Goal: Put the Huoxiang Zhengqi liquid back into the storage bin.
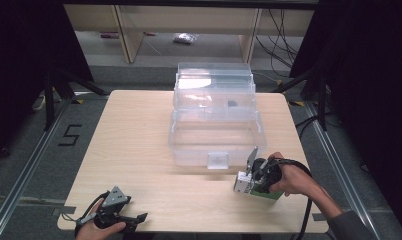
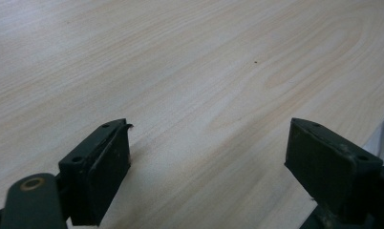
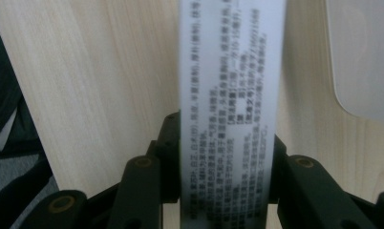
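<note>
Small white-and-green cardboard box [image 1: 250, 186] — squeezed tight in the right hand-held gripper [image 1: 244, 184]; lift it straight, slowly — left hand-held gripper [image 1: 139, 218] rests open.

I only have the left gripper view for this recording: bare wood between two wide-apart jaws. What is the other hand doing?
Observer: In the high view the right gripper is at the table's near right corner, shut on a small box.
Operator: What sort of box?
Observer: The right gripper view shows a white face covered in small printed text, clamped between the jaws; the high view shows a green side low down.
Operator: Anything else on the table?
Observer: A clear plastic bin with its lid swung open stands at the far middle, just beyond the box.
Operator: And my gripper?
Observer: The left gripper sits at the near left edge, open, holding nothing.
</note>
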The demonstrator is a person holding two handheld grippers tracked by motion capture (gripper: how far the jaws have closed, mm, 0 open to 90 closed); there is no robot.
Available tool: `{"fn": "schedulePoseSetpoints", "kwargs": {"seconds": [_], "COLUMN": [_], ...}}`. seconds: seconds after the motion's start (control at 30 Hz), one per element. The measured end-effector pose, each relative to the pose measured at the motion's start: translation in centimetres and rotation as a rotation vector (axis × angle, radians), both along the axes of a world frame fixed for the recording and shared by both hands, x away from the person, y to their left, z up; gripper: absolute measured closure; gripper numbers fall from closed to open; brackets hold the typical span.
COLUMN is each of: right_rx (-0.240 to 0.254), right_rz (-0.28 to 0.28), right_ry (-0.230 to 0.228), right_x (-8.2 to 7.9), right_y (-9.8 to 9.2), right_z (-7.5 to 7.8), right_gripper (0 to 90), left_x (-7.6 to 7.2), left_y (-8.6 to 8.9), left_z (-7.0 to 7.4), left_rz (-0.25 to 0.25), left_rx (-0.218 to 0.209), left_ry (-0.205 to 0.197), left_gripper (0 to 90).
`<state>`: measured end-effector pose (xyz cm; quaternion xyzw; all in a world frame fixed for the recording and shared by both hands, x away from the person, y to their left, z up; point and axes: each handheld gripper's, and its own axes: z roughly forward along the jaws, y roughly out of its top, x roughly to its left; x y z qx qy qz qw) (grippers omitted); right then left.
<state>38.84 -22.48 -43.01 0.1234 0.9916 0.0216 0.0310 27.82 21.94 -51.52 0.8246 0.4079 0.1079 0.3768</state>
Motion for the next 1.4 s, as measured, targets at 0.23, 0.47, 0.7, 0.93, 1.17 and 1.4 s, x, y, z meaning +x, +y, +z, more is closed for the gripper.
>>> {"fn": "schedulePoseSetpoints", "kwargs": {"seconds": [0.23,0.47,0.7,0.93,1.17,1.4], "right_rx": [-0.013,0.009,0.018,0.057,0.051,0.043], "right_rz": [0.016,0.046,0.027,0.086,0.100,0.153], "right_ry": [0.021,0.007,-0.004,-0.031,-0.055,-0.068], "right_x": [-0.1,0.1,0.0,0.3,0.9,1.8], "right_y": [0.6,1.1,1.7,2.7,4.0,5.2], "right_z": [0.8,2.6,4.9,6.8,9.4,11.0], "right_gripper": [64.6,64.7,64.7,64.7,64.7,64.7], "left_x": [0.0,0.0,0.0,0.0,0.1,0.1], "left_y": [-0.1,0.0,0.0,0.0,0.0,0.0], "left_z": [0.0,0.0,0.0,-0.1,-0.1,-0.1], "left_rz": [0.003,0.001,0.001,-0.001,0.001,-0.003], "left_rx": [-0.007,-0.003,-0.001,-0.012,-0.005,-0.001], "left_ry": [0.003,0.000,0.001,0.001,-0.003,0.000], "left_gripper": [14.9,14.8,14.8,14.8,14.8,14.8]}}
